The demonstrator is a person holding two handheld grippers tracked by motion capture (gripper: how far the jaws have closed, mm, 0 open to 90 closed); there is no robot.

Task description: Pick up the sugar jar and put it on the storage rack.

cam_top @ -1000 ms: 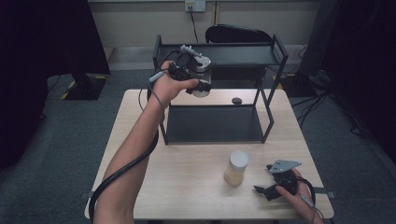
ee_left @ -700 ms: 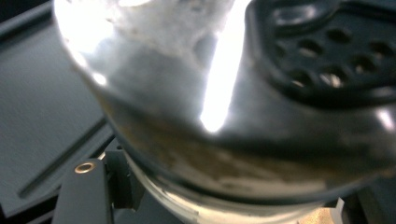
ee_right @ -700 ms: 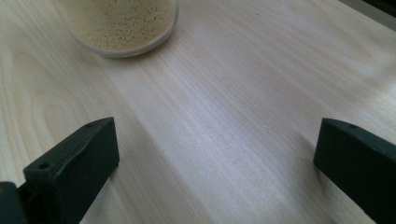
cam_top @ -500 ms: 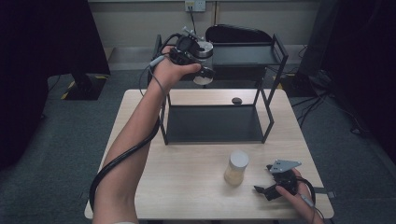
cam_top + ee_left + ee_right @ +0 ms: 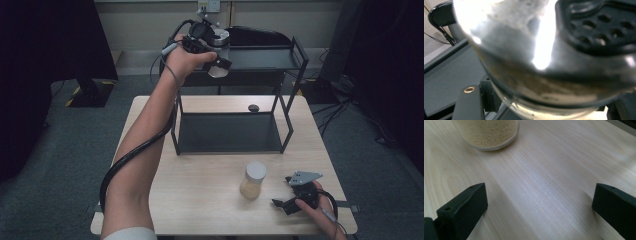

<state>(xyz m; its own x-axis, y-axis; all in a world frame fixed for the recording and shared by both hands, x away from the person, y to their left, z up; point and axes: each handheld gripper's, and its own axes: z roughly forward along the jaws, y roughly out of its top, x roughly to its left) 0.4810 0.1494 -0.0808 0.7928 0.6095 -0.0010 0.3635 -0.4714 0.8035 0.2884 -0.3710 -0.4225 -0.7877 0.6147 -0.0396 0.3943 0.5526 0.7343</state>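
High at the back, my left gripper is shut on a glass jar with a grey lid, holding it just in front of the top shelf of the black rack. In the left gripper view the jar's glass wall looms very close and blurred, with a black jaw across its upper right. A second jar, full of beige grains, stands on the table in front of the rack. My right gripper rests open on the wood to its right. Its two jaws stand wide apart, with that jar's base ahead of them.
The rack's lower shelf is a bare dark tray on the wooden table. A small dark object lies on the table behind the rack. A black chair stands beyond the top shelf.
My left hand has lifted the jar upward and farther back, to the level of the rack's top shelf. The right gripper and the grain jar have stayed put.
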